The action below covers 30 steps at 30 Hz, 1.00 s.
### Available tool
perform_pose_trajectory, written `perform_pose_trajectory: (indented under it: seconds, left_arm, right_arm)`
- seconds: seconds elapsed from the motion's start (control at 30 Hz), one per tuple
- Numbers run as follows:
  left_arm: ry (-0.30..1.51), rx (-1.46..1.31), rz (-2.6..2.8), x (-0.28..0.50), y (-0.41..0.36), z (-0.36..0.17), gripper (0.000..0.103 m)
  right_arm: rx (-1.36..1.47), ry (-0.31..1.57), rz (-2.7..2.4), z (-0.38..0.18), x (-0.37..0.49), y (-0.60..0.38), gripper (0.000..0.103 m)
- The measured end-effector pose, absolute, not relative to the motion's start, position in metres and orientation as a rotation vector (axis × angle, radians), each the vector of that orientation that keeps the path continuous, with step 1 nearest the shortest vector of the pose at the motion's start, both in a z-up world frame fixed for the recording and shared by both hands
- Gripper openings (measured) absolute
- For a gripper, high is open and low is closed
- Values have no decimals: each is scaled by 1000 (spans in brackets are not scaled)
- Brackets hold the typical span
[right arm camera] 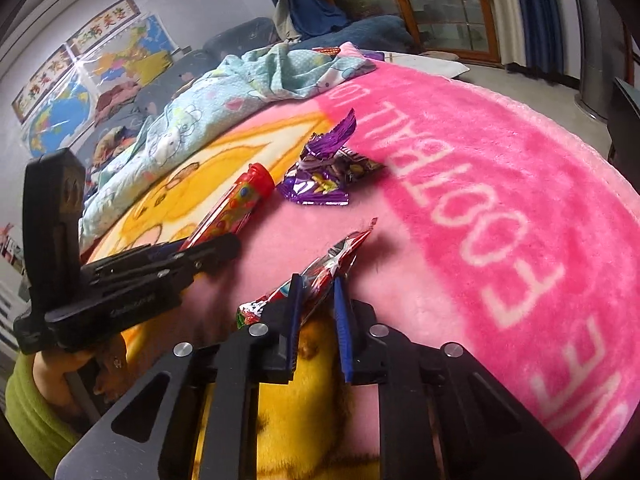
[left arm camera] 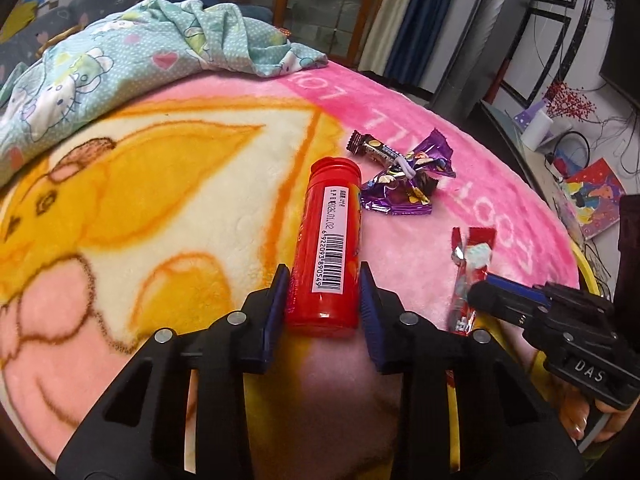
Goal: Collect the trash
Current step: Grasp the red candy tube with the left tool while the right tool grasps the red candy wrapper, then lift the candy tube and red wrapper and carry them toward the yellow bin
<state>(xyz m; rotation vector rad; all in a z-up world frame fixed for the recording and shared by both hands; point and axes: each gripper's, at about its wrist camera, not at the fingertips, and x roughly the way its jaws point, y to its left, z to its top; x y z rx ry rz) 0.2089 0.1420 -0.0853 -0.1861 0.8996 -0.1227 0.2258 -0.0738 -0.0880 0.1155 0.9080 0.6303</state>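
A red plastic tube with a barcode label lies on the pink and yellow blanket. My left gripper is shut on its near end, a blue pad against each side. To its right lies a red foil wrapper, gripped by my right gripper. In the right wrist view the right gripper pinches the wrapper between its pads. The left gripper holds the tube at the left. Crumpled purple wrappers and a brown candy wrapper lie loose beyond.
A light-blue cartoon quilt is bunched at the far left of the blanket. The blanket's pink edge drops to the floor on the right. A cluttered side table stands at the far right. A hand and green sleeve hold the left gripper.
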Motion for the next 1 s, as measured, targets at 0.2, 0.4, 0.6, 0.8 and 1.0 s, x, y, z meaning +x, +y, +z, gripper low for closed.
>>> perform_pose_trajectory:
  seconds: [0.2,0.4,0.6,0.8,1.0]
  left_arm:
    - [892,-216,-100,199,141,-85,26]
    - [850,-296,-99,180,140,-80,24]
    - [802,-321,-125,161,125,-68,23]
    - [762,-329,-168,150,105,-55,22]
    - [724,-296,-230,146,77,-38,22]
  right_arm:
    - [132,915,648,-87,214,-87,13]
    - [126,878,661,-78,199,-99,10]
    - [101,816,663,-60,188,-112,7]
    - [90,772,642,-46,184,-130,6]
    - [98,754,603,-35,185,-154,5]
